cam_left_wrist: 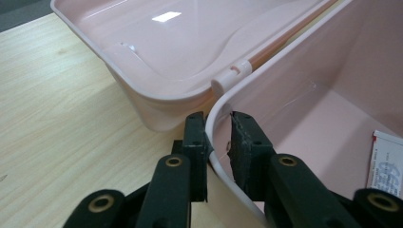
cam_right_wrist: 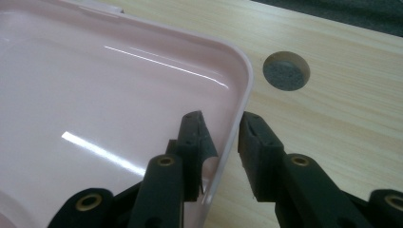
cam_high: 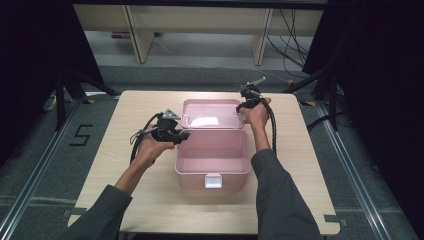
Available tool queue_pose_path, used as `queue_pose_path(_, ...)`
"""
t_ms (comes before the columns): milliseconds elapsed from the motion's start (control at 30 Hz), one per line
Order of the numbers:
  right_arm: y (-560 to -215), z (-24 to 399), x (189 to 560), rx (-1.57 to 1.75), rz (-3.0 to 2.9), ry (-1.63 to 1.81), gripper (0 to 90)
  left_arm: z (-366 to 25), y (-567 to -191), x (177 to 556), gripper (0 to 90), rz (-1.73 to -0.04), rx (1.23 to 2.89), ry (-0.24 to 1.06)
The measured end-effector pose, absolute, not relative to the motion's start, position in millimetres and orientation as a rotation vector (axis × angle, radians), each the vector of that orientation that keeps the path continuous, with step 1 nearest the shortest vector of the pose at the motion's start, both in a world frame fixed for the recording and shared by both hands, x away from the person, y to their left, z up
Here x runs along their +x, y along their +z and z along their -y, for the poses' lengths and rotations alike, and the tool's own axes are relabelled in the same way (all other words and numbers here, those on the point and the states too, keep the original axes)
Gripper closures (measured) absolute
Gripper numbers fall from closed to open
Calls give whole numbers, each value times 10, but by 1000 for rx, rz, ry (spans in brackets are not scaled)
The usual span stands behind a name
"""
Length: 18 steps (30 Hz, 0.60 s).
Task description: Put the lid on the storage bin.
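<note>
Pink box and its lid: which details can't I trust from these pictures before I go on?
- Packet in the pink box: cut off by the left gripper view's right edge; print too small to read.
- Right gripper astride the lid rim: whether both pads press is unclear; a gap shows beside the outer pad.
- Latch: too small in the high view to tell its state.
- Hinge: partly hidden by the box rim.

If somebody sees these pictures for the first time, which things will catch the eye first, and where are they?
The pink box stands open in the middle of the wooden table, its lid folded back behind it. The left gripper is shut on the box's left wall near the hinge, one finger outside and one inside. The right gripper straddles the lid's rim at a corner, and a small white packet lies inside the box.
</note>
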State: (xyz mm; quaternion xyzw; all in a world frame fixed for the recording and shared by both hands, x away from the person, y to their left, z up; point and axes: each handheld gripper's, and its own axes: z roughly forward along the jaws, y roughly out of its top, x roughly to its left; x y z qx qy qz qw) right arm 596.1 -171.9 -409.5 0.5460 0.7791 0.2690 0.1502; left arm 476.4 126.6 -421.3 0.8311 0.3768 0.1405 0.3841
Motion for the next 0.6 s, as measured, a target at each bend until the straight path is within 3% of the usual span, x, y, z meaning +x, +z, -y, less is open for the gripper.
queue_pose_path(600,-4108,1733,5969,1539,-2228,764,772,-1243,-4210,4757,761,-930,2132,369)
